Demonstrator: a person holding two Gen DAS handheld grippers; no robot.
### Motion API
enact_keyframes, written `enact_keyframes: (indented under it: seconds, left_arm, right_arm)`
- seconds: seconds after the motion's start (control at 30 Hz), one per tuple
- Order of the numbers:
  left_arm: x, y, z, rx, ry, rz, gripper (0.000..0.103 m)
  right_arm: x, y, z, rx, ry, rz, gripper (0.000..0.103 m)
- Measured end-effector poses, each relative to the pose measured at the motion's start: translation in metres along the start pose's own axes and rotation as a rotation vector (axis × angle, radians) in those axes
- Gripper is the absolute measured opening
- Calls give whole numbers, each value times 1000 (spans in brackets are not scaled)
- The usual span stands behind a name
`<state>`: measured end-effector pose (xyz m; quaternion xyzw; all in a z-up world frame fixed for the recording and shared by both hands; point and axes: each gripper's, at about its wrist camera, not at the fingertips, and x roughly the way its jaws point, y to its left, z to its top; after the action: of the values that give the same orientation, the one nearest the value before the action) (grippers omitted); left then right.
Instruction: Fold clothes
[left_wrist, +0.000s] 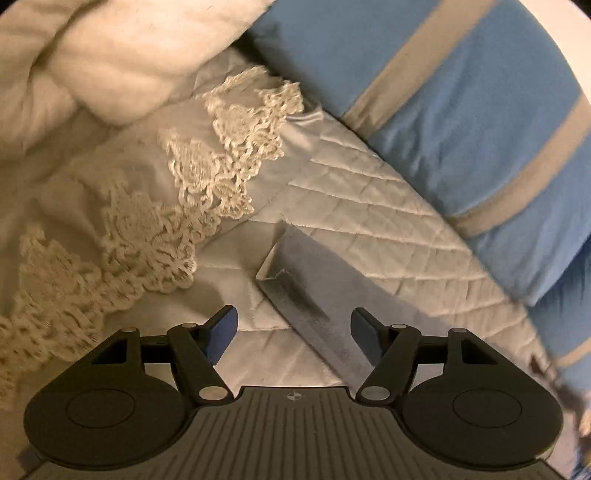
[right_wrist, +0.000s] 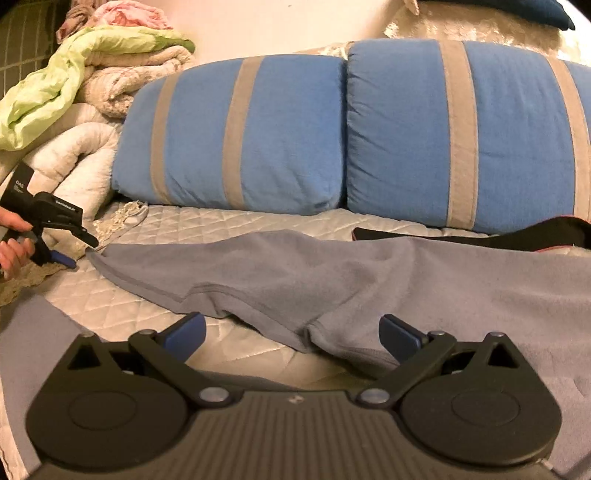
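A grey long-sleeved garment lies spread across the quilted bed cover, one sleeve stretched out to the left. In the left wrist view the sleeve's end lies flat on the quilt, under and just ahead of my left gripper. That gripper is open and holds nothing. The right wrist view shows it too, the left gripper in a person's hand at the sleeve's tip. My right gripper hangs open over the garment's near hem, pads apart from the cloth.
Two blue pillows with grey stripes line the back of the bed. A cream lace cloth and a white duvet lie to the left. Green and pink bedding is piled at the back left. A black garment lies at the right.
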<state>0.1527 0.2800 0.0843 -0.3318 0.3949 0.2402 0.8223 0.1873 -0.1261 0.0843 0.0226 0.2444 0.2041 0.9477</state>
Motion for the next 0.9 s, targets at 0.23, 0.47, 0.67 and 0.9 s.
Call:
enact_keyframes:
  seconds: [0.23, 0.47, 0.67, 0.9]
  left_arm:
    - [25, -11, 3, -20, 61, 36, 30]
    - [26, 2, 2, -78, 71, 54, 6]
    - [15, 6, 3, 11, 29, 121, 6]
    - [9, -1, 7, 124, 26, 239, 35]
  right_arm:
    - [-2, -9, -1, 39, -20, -9, 103]
    - [-6, -17, -1, 61, -33, -22, 103]
    - [-8, -20, 0, 67, -36, -20, 103]
    - [-8, -22, 2, 62, -39, -32, 103]
